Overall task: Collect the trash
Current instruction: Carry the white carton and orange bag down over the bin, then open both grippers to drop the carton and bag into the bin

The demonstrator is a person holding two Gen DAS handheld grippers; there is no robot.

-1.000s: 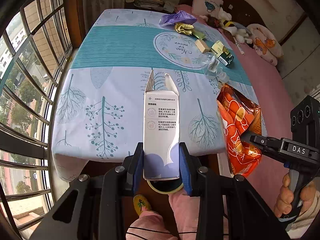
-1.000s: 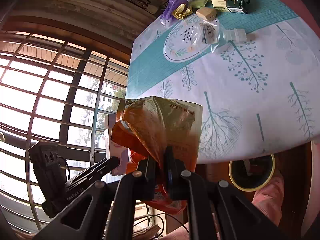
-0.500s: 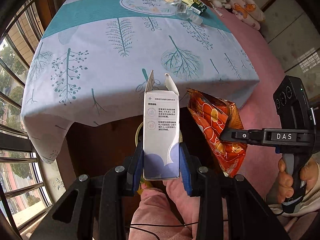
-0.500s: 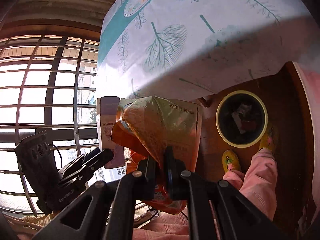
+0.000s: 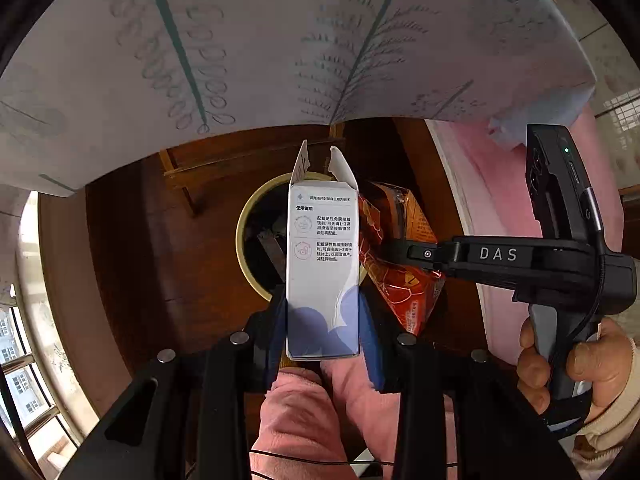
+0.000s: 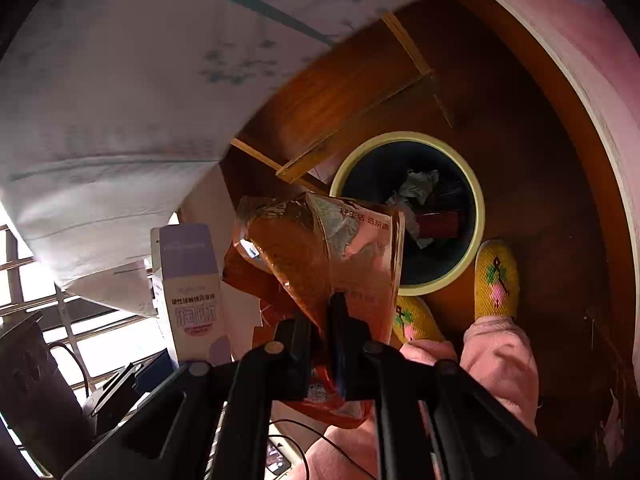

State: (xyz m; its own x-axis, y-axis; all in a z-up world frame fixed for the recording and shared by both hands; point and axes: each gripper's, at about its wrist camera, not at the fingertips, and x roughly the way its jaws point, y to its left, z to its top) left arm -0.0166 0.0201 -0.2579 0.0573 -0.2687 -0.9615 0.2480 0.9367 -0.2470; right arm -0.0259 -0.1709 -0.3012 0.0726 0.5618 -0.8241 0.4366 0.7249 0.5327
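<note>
Left hand-held gripper (image 5: 323, 320) clamps the carton (image 5: 322, 256), torn end toward the bin (image 5: 244, 236); right hand-held gripper (image 6: 322, 320) pinches the snack bag (image 6: 320, 248).

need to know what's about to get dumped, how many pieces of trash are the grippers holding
2: a white carton in the left gripper, an orange snack bag in the right gripper.

Leaf-print tablecloth (image 5: 280, 40) hanging overhead, wooden floor (image 5: 140, 260), pink bedding (image 5: 500, 184), yellow embroidered slippers (image 6: 496, 280)

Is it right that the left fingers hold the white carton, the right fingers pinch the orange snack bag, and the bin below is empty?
Not quite: the bin already holds crumpled trash, as the right wrist view shows. The white carton and orange snack bag are held as stated.
</note>
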